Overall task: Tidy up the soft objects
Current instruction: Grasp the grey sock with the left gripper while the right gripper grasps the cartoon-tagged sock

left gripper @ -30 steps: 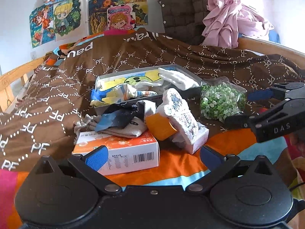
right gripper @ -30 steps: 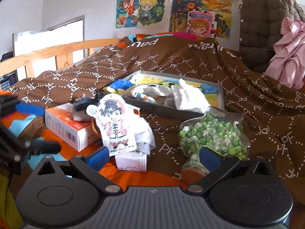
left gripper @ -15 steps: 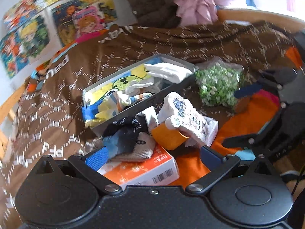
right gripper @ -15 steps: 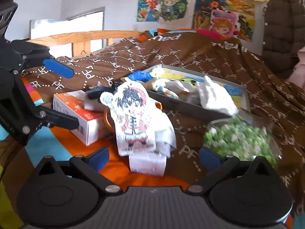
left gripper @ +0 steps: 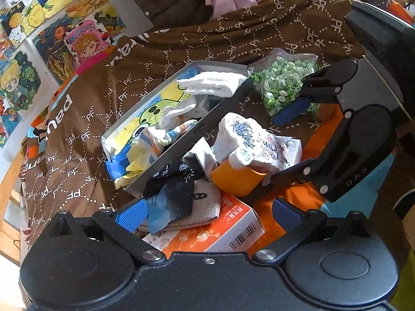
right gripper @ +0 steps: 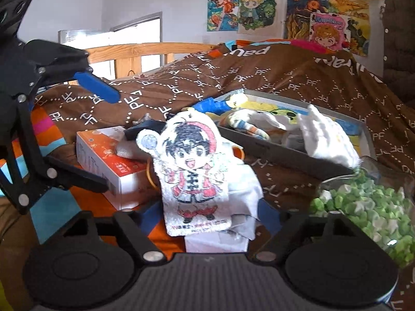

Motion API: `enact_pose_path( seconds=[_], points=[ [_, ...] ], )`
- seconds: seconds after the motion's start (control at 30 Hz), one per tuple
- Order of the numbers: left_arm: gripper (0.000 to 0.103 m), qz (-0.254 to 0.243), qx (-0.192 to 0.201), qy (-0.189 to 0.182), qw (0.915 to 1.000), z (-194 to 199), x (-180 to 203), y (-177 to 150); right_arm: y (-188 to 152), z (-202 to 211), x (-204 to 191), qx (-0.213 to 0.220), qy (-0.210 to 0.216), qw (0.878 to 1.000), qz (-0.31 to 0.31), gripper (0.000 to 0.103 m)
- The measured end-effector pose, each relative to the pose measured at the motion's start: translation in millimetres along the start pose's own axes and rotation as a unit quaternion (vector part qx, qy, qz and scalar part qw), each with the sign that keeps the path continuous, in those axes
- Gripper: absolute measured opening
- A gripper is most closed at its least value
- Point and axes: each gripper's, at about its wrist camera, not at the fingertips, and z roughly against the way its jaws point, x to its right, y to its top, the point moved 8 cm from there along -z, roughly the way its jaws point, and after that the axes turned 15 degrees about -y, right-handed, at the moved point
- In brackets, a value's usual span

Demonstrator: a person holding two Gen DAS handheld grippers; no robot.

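On the bed, a brown quilt [left gripper: 259, 33] printed with "PF" is lying under a clutter of things. A grey tray [left gripper: 181, 142] is sitting at the centre of the left wrist view, holding a white glove [left gripper: 212, 84], a striped sock [left gripper: 166, 134] and a yellow-and-blue cloth [left gripper: 132, 155]. Just below the tray, dark socks [left gripper: 173, 194] are resting on a beige sock [left gripper: 205, 204], which is lying on an orange-and-white box [left gripper: 223, 233].

The left hand-held gripper [left gripper: 207, 211] is sitting at the bottom of its own view with its jaws standing wide apart; the dark socks are lying just beside its left blue pad, and nothing is being gripped.

To the right of the socks, a cartoon-printed cloth doll [right gripper: 192, 171] is leaning over an orange cup [left gripper: 233, 181] and a small white box [right gripper: 215, 243]. The right hand-held gripper [right gripper: 205, 223] is closing its jaws with the lower part of the doll between them; its fingertips are hidden behind the doll, so I cannot tell whether the pads are pressing on it. In the left wrist view this gripper is entering from the right edge.

A clear bag of green and white beads [left gripper: 282, 83] is lying at the right, beside the tray. Cartoon posters [right gripper: 298, 13] are hanging on the wall in the upper part of the right wrist view.
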Motion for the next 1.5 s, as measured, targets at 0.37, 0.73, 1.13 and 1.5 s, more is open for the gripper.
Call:
enact_pose_path(
  seconds=[0.37,0.73,1.13,1.5],
  points=[
    [0.102,-0.070,-0.037,-0.022,0.9966,-27.1,30.4,13.8,5.6,13.3,18.0,-0.007,0.020,0.999,-0.041,0.057],
    [0.084,-0.083,-0.069,-0.016,0.9940,-52.8,32.8,21.0,9.7,15.9,43.3,-0.011,0.011,0.997,-0.079,0.057],
    [0.080,-0.085,-0.064,-0.043,0.9935,-64.4,45.5,27.8,10.8,19.0,51.3,-0.005,-0.001,0.997,-0.079,0.057],
    [0.046,-0.036,-0.032,-0.018,0.9987,-62.5,31.4,45.5,14.3,24.3,65.1,0.003,-0.020,0.996,-0.090,0.057]
  ],
)
